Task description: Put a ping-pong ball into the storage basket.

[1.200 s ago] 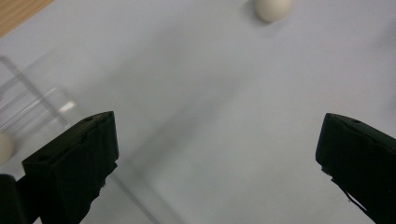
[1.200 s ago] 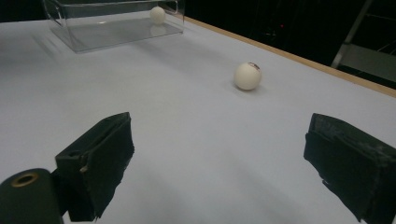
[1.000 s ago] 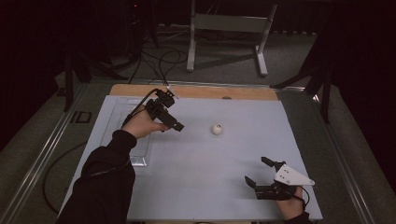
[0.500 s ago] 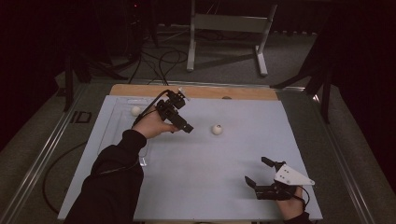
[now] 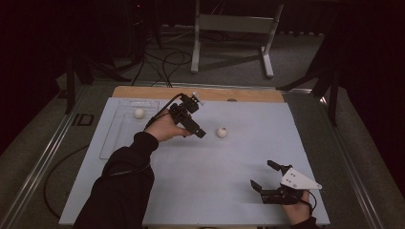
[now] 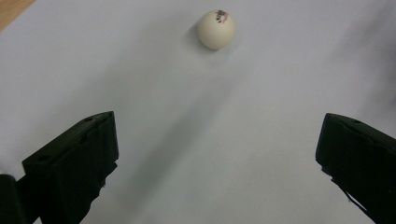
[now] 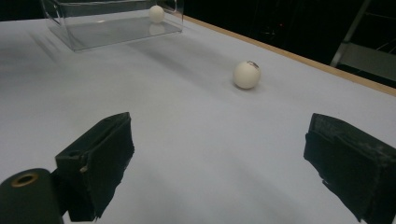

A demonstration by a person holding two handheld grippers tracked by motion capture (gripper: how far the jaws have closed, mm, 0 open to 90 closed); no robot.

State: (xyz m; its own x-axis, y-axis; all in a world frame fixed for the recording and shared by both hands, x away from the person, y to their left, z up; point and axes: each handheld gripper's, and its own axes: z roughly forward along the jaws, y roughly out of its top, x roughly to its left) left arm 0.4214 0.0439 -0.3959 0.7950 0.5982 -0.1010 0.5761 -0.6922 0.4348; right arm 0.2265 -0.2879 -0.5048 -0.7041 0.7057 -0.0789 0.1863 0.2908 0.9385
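Note:
A white ball [image 5: 221, 132] [image 6: 215, 30] [image 7: 247, 74] lies on the pale table sheet [image 5: 210, 171], near the middle. My left gripper [image 5: 200, 133] [image 6: 217, 154] hovers just to its left, open and empty, with the ball ahead of its jaws. A second white ball [image 5: 139, 113] [image 7: 156, 13] sits inside a clear tray [image 5: 117, 138] [image 7: 93, 37] at the table's left. Near the front right edge my right gripper [image 5: 262, 174] [image 7: 224, 163] rests open with nothing between its jaws.
A wooden strip [image 5: 200, 93] borders the far edge of the sheet. Beyond it stand a metal stand [image 5: 234, 28] and cables on the floor. Metal rails [image 5: 43, 157] run along the table's sides.
My left gripper has moved to the right, away from the tray and toward the middle ball. The right gripper has not moved.

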